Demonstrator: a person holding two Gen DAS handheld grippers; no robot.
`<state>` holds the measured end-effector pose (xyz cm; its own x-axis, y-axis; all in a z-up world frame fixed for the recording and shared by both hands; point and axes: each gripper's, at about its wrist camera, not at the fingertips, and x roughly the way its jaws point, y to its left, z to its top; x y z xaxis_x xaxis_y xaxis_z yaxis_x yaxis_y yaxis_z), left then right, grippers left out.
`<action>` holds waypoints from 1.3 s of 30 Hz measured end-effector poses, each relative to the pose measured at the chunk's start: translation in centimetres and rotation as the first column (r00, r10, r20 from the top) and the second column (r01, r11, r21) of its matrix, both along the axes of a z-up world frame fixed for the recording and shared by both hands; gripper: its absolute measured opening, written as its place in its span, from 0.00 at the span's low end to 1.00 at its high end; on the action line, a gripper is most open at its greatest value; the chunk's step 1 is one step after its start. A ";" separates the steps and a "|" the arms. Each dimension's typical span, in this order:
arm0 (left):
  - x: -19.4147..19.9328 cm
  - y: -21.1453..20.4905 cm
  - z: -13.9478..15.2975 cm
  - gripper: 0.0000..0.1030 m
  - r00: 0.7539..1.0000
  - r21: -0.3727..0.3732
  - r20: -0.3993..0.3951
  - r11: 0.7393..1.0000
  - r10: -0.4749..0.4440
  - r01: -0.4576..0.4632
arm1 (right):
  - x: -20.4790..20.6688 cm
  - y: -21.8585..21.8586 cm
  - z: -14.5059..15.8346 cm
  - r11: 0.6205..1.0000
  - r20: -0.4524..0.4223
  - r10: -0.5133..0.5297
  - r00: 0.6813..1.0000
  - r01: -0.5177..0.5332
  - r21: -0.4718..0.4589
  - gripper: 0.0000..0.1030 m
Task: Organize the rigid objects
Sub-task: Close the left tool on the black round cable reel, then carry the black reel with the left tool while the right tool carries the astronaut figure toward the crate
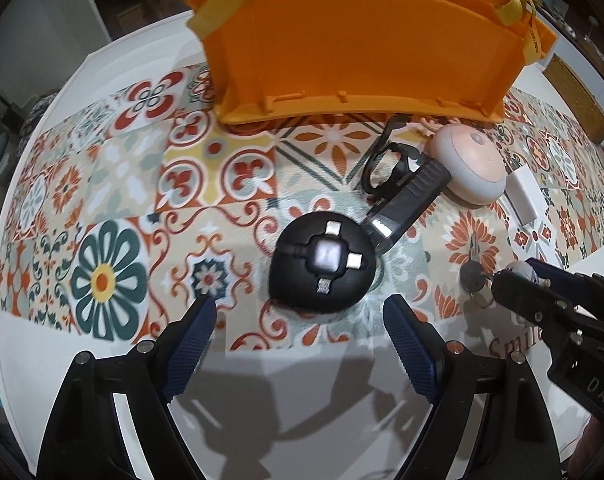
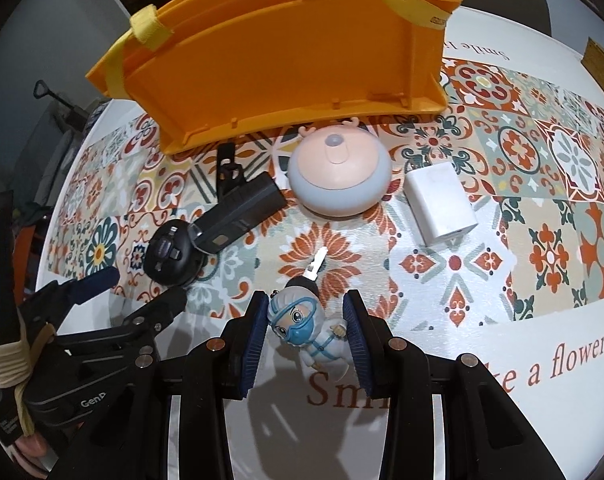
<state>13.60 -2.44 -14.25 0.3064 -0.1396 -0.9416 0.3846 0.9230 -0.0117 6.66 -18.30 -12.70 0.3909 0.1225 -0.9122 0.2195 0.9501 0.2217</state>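
Observation:
A black round gadget (image 1: 321, 266) with silver contacts lies on the patterned mat just ahead of my left gripper (image 1: 300, 308), which is open and empty. It also shows in the right wrist view (image 2: 172, 254). A black clip-on device (image 1: 405, 200) leans against it. My right gripper (image 2: 307, 304) is open around a small figurine keychain (image 2: 307, 328) in a blue mask, its key (image 2: 317, 265) pointing away; the pads do not press it. An orange bin (image 1: 361, 48) stands at the back (image 2: 286, 56).
A round pink-and-grey reindeer light (image 2: 339, 176) and a white charger block (image 2: 441, 208) lie in front of the bin. The tiled mat (image 1: 114, 184) covers the white table (image 2: 541, 400), which carries printed words near the front edge.

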 end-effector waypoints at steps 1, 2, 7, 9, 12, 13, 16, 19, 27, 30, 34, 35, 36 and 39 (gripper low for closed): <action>0.2 -0.2 -0.2 0.83 1.000 0.001 -0.003 1.000 -0.004 0.004 | 0.0 -0.2 -0.1 1.000 -0.004 -0.003 1.000 0.003 0.001 0.38; 0.4 -0.4 -0.3 0.82 1.000 0.002 -0.004 1.000 -0.012 0.012 | 0.0 -0.2 -0.1 1.000 -0.006 -0.005 1.000 0.005 0.002 0.38; 1.3 -1.2 -1.0 0.77 1.000 0.015 -0.003 1.000 -0.022 0.022 | 0.2 -0.3 -0.2 1.000 -0.008 -0.007 1.000 0.007 0.007 0.38; 1.5 -1.5 -1.2 0.77 1.000 0.008 -0.003 1.000 -0.029 0.029 | 0.3 -0.3 -0.3 1.000 -0.010 -0.009 1.000 0.009 0.007 0.38; 2.0 -1.6 -1.5 0.73 1.000 0.002 -0.003 1.000 -0.030 0.030 | 0.5 -0.3 -0.4 1.000 -0.014 -0.009 1.000 0.009 0.006 0.38; 2.0 -1.7 -1.6 0.71 1.000 -0.001 -0.005 1.000 -0.030 0.030 | 0.6 -0.3 -0.4 1.000 -0.014 -0.010 1.000 0.010 0.006 0.38; 2.0 -1.5 -1.5 0.64 1.000 -0.012 0.004 0.999 -0.030 0.030 | 0.6 -0.3 -0.5 1.000 -0.017 -0.011 1.000 0.011 0.005 0.38; 2.1 -1.8 -1.4 0.55 0.999 -0.025 0.018 0.999 -0.035 0.036 | 0.6 -0.3 -0.6 1.000 -0.021 -0.010 1.000 0.010 0.002 0.38; 0.7 -1.4 -0.9 0.54 1.000 -0.033 0.005 0.999 -0.020 0.020 | 0.3 0.0 -0.2 1.000 -0.009 -0.001 1.000 0.001 -0.010 0.38; 0.1 -1.0 -0.4 0.54 1.000 -0.042 0.006 0.999 -0.010 0.010 | 0.1 0.0 0.2 1.000 0.000 0.002 1.000 -0.002 -0.009 0.38; -0.8 -0.2 1.0 0.54 1.000 -0.054 0.027 0.999 0.011 -0.009 | -0.1 0.0 0.8 1.000 0.014 0.007 1.000 -0.007 -0.006 0.38; -0.9 -0.1 1.3 0.54 0.999 -0.056 0.033 0.998 0.015 -0.013 | -0.2 0.0 1.0 1.000 0.018 0.010 1.000 -0.010 -0.006 0.38; -0.8 -0.1 1.5 0.54 0.999 -0.057 0.037 0.998 0.019 -0.017 | -0.2 0.1 1.1 1.000 0.021 0.012 1.000 -0.012 -0.006 0.38; -1.1 0.5 2.6 0.54 0.998 -0.072 0.050 0.997 0.037 -0.033 | -0.3 0.3 1.7 1.000 0.031 0.020 0.999 -0.020 0.000 0.38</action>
<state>12.50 -1.98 -11.63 0.3596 -0.1939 -0.9127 0.3537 0.9335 -0.0590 6.35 -17.99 -10.97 0.4165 0.1305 -0.8997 0.1939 0.9541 0.2282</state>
